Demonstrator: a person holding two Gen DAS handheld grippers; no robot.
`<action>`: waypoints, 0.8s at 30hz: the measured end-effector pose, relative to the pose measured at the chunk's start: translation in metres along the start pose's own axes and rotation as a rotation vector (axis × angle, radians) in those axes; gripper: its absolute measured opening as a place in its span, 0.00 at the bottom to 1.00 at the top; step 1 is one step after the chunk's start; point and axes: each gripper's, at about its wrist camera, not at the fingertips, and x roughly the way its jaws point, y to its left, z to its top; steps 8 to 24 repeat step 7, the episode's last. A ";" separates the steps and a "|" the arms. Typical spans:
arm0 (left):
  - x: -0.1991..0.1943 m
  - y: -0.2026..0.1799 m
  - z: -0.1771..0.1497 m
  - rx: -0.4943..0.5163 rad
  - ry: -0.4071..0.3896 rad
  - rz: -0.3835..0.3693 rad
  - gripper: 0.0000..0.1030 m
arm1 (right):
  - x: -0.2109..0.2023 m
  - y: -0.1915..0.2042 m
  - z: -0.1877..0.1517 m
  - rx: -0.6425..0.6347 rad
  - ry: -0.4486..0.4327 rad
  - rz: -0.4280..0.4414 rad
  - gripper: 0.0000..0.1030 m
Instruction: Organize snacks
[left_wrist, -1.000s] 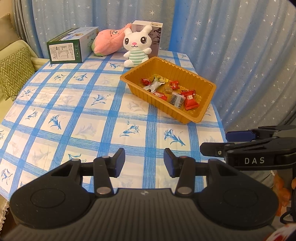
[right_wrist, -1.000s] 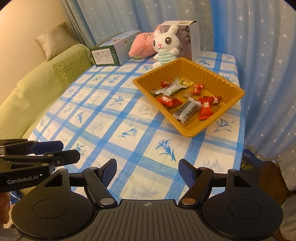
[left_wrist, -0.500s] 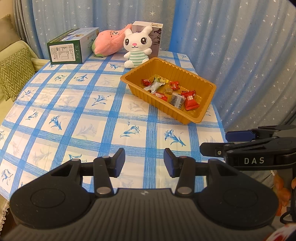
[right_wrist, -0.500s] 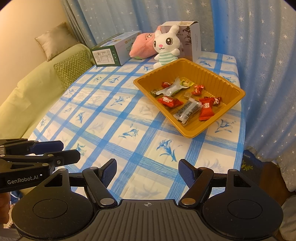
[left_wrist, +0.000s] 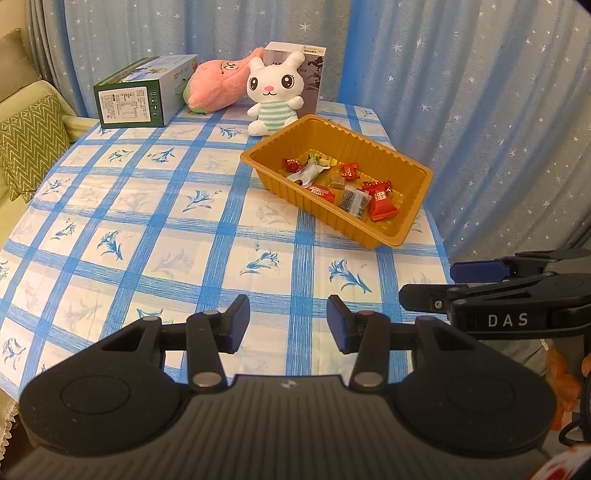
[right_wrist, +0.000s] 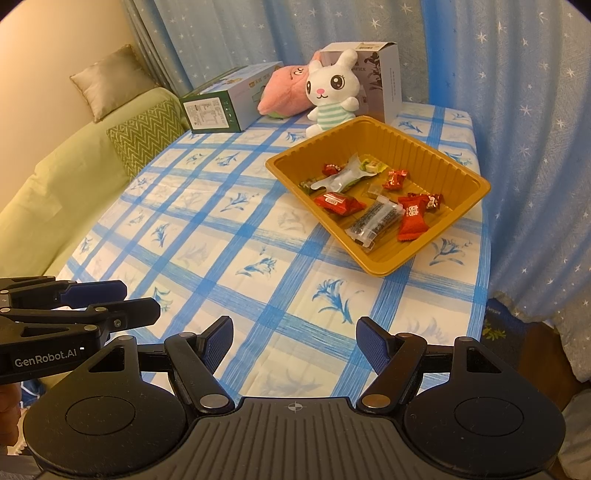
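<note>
The wrapped snacks (right_wrist: 369, 201) all lie inside the amber plastic tray (right_wrist: 463, 201), which sits on the far right part of the table (left_wrist: 155, 229), near its right edge. Among them are red candy packets, a clear packet of dark seeds and a silvery wrapper; none is seen loose on the checked tablecloth. Just behind the tray stands a white plush rabbit (left_wrist: 275, 94), touching or nearly touching its far rim, with a pink plush toy (left_wrist: 218, 86), a green carton (left_wrist: 144, 98) and a grey box (left_wrist: 314, 74) around it.

Nothing has changed over the last second: tray, snacks and both tools sit exactly as they did. The left gripper (left_wrist: 289, 325) hangs over the near edge of the table, jaws partly apart and empty. The right gripper (right_wrist: 294, 345) hovers beside it, jaws wider apart, also empty. Both are well apart from the tray. With every snack gathered and both hands resting, the sorting looks finished, or paused before any further step.
</note>
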 end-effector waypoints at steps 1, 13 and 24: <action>0.001 -0.001 0.000 0.000 0.000 0.000 0.42 | 0.000 0.000 0.000 0.000 0.000 0.000 0.71; 0.004 -0.003 0.000 -0.002 0.005 0.003 0.42 | 0.001 0.001 0.002 0.001 0.002 0.002 0.71; 0.004 -0.003 0.000 -0.002 0.005 0.003 0.42 | 0.001 0.001 0.002 0.001 0.002 0.002 0.71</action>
